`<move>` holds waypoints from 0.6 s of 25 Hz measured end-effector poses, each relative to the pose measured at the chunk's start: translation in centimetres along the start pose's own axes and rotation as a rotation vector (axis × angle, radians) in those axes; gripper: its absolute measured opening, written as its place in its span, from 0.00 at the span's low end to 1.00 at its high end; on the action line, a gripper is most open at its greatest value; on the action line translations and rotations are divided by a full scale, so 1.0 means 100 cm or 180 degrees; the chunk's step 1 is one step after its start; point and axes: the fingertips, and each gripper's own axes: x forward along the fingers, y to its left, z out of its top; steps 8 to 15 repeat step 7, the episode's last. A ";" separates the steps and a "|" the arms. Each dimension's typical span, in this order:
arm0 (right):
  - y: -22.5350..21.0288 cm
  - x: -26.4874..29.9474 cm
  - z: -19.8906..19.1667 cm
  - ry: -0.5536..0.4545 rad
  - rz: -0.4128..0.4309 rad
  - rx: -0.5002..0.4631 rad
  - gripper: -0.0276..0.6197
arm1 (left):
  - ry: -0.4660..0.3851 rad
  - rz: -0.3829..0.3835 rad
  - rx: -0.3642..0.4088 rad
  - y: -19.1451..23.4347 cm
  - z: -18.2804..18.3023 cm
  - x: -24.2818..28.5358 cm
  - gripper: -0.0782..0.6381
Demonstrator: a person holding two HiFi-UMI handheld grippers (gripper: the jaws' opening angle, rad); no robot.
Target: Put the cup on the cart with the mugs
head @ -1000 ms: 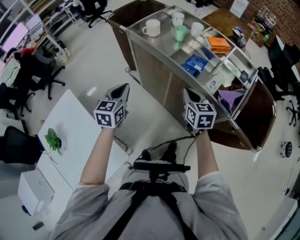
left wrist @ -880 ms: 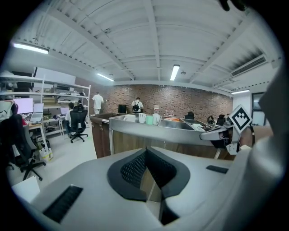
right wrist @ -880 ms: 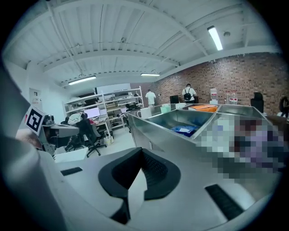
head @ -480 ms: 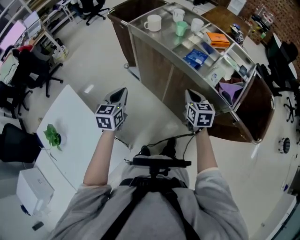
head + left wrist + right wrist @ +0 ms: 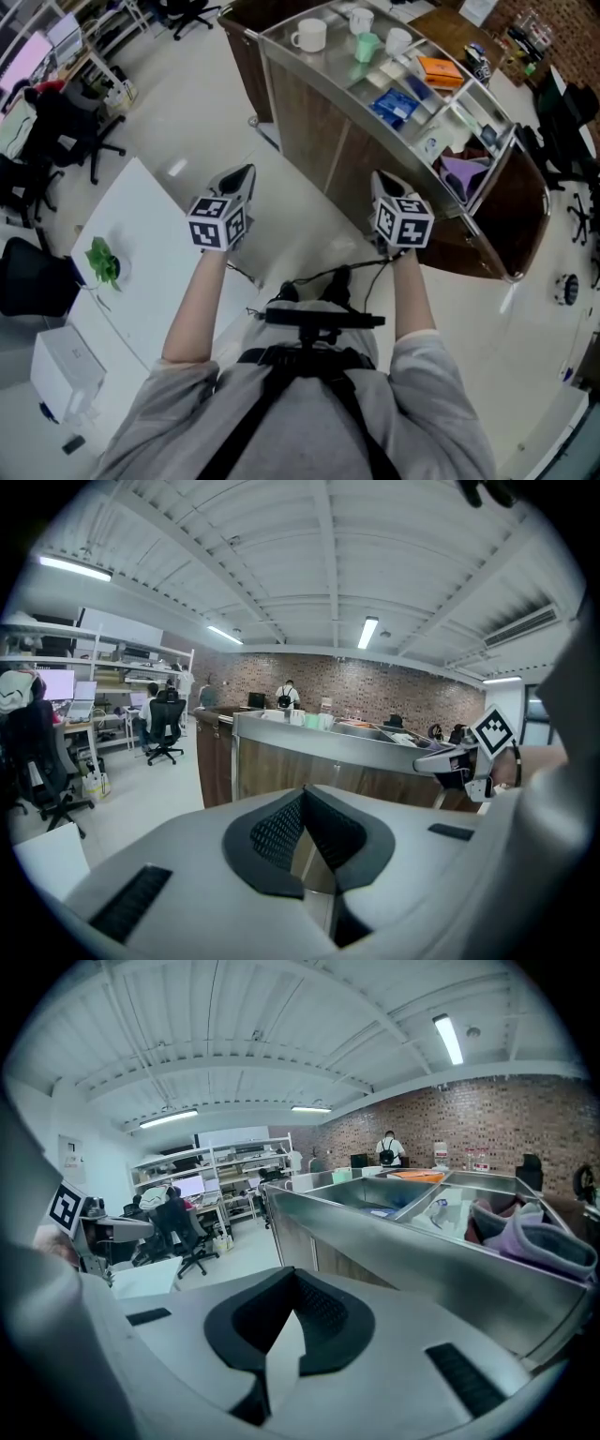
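The cart (image 5: 302, 112) has a steel top split into compartments. The one at its far left end holds three white mugs (image 5: 307, 36) and the green cup (image 5: 366, 45), which sits between two of the mugs, close beside them. As far as I can tell the cup stands upright, long axis vertical and mouth up. The next compartments along hold an orange packet (image 5: 439, 67) and a blue packet (image 5: 394, 105), and the right end holds a purple cloth (image 5: 466, 172). My left gripper (image 5: 302, 789) has its jaws pressed together on nothing, and my right gripper (image 5: 295, 1274) looks the same, closed and empty. Both hang over the floor on the near side of the cart, well apart from the cup.
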 end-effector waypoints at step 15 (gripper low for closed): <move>-0.002 0.000 0.006 -0.0042 0.0022 -0.0002 0.05 | -0.0018 -0.0023 -0.0004 -0.004 0.000 0.002 0.12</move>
